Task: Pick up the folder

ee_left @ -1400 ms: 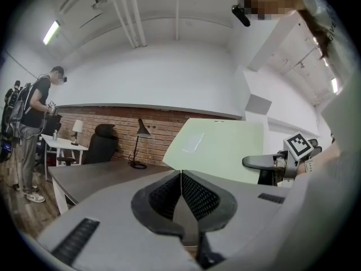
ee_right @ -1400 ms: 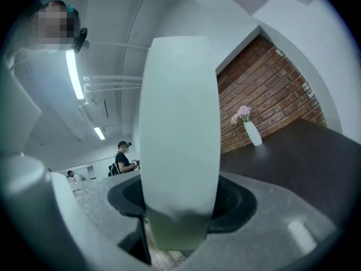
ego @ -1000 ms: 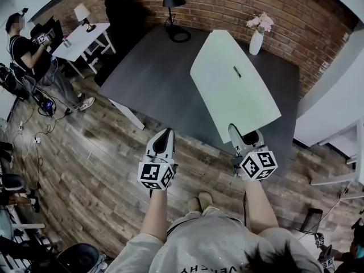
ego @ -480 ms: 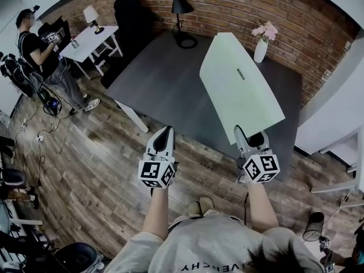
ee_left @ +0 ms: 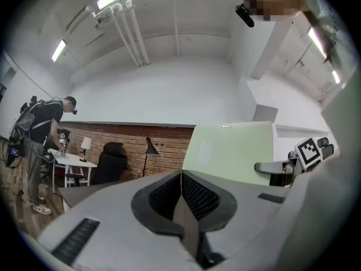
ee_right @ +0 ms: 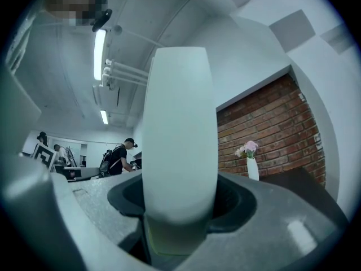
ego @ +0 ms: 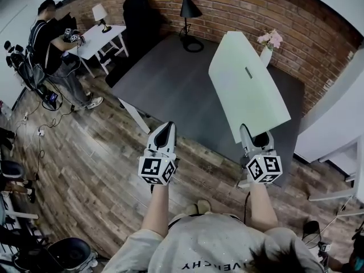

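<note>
The right tool (ego: pixel 250 134) clamps the near edge of the pale green folder (ego: pixel 244 87), holding it tilted above the dark surface (ego: pixel 165 84). The left tool (ego: pixel 164 131) is closed, empty, well apart.

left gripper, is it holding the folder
No, the left gripper is shut on nothing; the right gripper grips the folder.

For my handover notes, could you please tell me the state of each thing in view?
folder: closed, lifted off the table, clamped at its near edge.
right gripper: shut on the folder.
left gripper: shut, empty.
vase: upright on the table, holding flowers.
lamp: upright on the table.
</note>
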